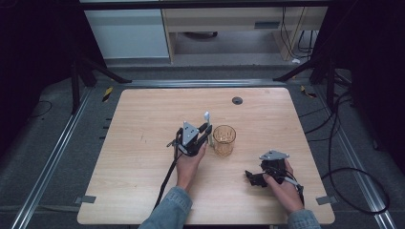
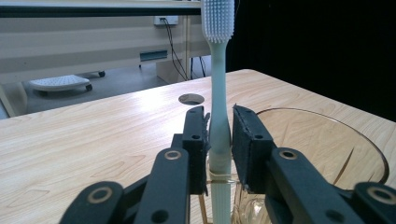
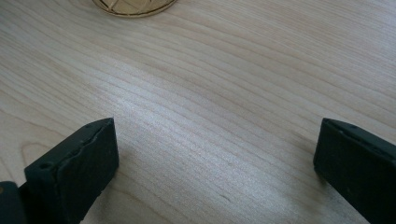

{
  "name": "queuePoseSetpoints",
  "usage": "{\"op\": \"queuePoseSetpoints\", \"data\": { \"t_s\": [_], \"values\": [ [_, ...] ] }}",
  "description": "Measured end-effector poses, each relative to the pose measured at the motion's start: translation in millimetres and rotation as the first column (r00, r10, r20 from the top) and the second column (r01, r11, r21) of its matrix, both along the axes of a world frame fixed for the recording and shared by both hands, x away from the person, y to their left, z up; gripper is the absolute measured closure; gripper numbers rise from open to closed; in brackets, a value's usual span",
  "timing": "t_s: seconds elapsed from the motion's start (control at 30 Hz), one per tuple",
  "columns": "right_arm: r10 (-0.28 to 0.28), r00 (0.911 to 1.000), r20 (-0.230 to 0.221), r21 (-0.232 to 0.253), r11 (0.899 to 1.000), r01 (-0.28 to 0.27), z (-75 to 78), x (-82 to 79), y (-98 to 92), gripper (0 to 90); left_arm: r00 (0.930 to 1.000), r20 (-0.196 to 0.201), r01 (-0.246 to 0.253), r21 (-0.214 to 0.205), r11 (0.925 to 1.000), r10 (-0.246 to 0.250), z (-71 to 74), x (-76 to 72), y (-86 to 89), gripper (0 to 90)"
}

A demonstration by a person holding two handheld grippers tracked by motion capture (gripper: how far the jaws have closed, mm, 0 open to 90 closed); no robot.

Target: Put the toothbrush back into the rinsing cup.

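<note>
Toothbrush (image 2: 218,116) upright, bristles up, clamped mid-handle in your L gripper (image 1: 206,132), just beside amber glass cup (image 1: 224,140), lower end near rim. Looks light, stiff, slick plastic; ribbed grip section w/ rubber band is better hold. Glass fragile, tips easy. R gripper (image 1: 252,177) jaws wide apart, empty, low over wooden table (image 1: 143,114).

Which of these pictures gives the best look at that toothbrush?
The left gripper view: the toothbrush stands upright close up, bristles on top, clamped between the left gripper jaws. The high view shows it small, beside the amber glass. The right gripper view faces bare table.
</note>
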State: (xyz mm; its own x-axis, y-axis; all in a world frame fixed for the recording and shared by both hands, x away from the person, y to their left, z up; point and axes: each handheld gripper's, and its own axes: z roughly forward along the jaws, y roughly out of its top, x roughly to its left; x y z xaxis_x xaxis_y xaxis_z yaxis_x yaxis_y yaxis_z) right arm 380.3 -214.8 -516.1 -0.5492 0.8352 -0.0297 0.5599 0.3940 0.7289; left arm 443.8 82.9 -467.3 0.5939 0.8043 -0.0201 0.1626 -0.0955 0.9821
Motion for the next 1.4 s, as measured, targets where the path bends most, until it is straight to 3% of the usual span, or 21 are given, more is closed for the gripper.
{"op": "queuePoseSetpoints", "data": {
  "t_s": [0.33,0.57,0.67,0.83,1.07,1.2,1.4],
  "values": [
    [0.0,1.0,0.0,0.0,1.0,0.0,0.0,0.0,0.0,0.4,1.0,0.004,0.004,0.003,1.0,-0.004,2.8,-3.1,1.7,63.5],
    [0.001,1.0,0.001,-0.001,1.0,-0.001,0.0,0.1,-0.1,0.4,0.9999,0.011,0.007,0.024,0.9997,-0.008,9.6,-7.6,7.4,48.3],
    [0.0,1.0,0.0,0.0,1.0,0.0,0.0,0.0,0.0,0.4,0.9997,-0.005,0.026,0.029,0.9992,-0.026,14.6,-7.8,11.1,40.6],
    [0.0,1.0,0.0,-0.001,1.0,0.0,0.0,0.0,0.0,0.4,0.9984,-0.021,0.053,0.079,0.9954,-0.052,24.5,-10.2,16.1,30.8],
    [0.0,1.0,0.0,0.0,1.0,0.0,0.0,0.0,0.1,0.4,0.9948,-0.064,0.088,0.171,0.9812,-0.078,33.6,-17.6,17.9,18.5],
    [-0.001,1.0,0.0,0.0,1.0,0.001,0.0,0.0,0.1,0.4,0.989,-0.105,0.126,0.232,0.9645,-0.104,33.5,-21.8,16.8,14.5],
    [0.001,1.0,0.001,-0.001,1.0,-0.001,0.0,0.0,-0.1,0.4,0.9789,-0.174,0.155,0.289,0.9446,-0.107,31.1,-25.3,16.1,11.9]
  ]
}}
